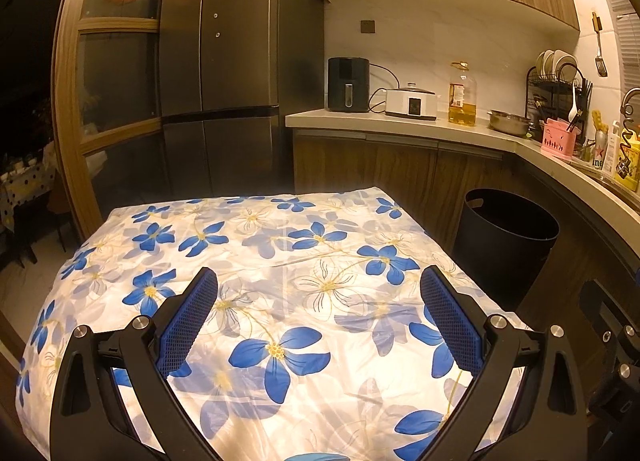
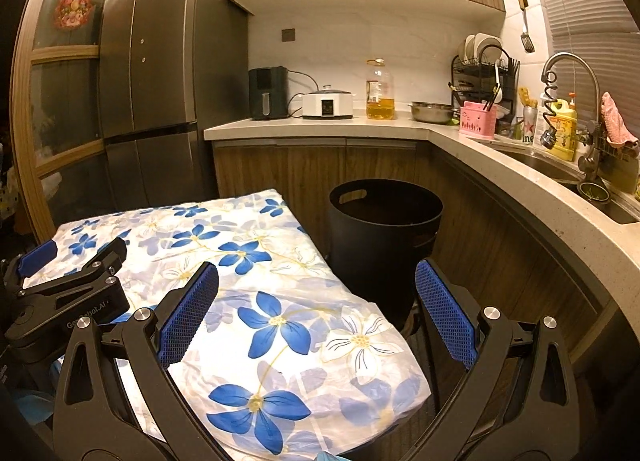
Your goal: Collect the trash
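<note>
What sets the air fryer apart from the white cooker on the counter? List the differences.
The air fryer is black and tall; the white cooker is low and wide. The air fryer has a vertical front handle, while the white cooker has a small dark front panel and a lid with a knob. The air fryer stands nearer the refrigerator. Both sit on the counter against the wall, with cords behind them.

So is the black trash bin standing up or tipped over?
Standing up. The black trash bin sits upright on the floor beside the table, its open rim facing up and level.
</note>
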`<state>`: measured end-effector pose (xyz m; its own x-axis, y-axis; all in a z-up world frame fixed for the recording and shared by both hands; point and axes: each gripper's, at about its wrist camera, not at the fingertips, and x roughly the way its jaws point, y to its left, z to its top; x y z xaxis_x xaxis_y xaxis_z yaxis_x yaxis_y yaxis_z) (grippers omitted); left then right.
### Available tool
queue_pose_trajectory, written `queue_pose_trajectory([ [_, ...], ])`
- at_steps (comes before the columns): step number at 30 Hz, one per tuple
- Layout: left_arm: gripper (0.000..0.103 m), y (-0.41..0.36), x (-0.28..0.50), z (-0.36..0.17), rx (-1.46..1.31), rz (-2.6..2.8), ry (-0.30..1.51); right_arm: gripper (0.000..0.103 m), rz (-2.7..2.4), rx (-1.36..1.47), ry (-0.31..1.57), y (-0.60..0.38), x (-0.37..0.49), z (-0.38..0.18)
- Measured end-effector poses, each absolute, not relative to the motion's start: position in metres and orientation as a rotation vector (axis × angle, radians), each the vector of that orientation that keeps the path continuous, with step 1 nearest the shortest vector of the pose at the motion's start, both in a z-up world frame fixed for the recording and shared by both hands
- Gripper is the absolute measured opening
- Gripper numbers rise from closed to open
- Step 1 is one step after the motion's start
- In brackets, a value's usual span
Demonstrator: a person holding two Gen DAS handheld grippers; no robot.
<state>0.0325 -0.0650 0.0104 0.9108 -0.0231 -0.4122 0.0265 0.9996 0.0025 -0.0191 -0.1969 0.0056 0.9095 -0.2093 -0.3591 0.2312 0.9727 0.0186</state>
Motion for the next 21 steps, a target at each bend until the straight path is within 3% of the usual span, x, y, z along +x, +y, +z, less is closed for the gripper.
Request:
queue_pose_trajectory([
  [21, 0.097, -0.0618, 0.0346, 0.0118, 0.008, -0.021, 0.424, 0.097, -0.231, 0.065, 0.356, -0.1953, -0.0171, 0.0095],
])
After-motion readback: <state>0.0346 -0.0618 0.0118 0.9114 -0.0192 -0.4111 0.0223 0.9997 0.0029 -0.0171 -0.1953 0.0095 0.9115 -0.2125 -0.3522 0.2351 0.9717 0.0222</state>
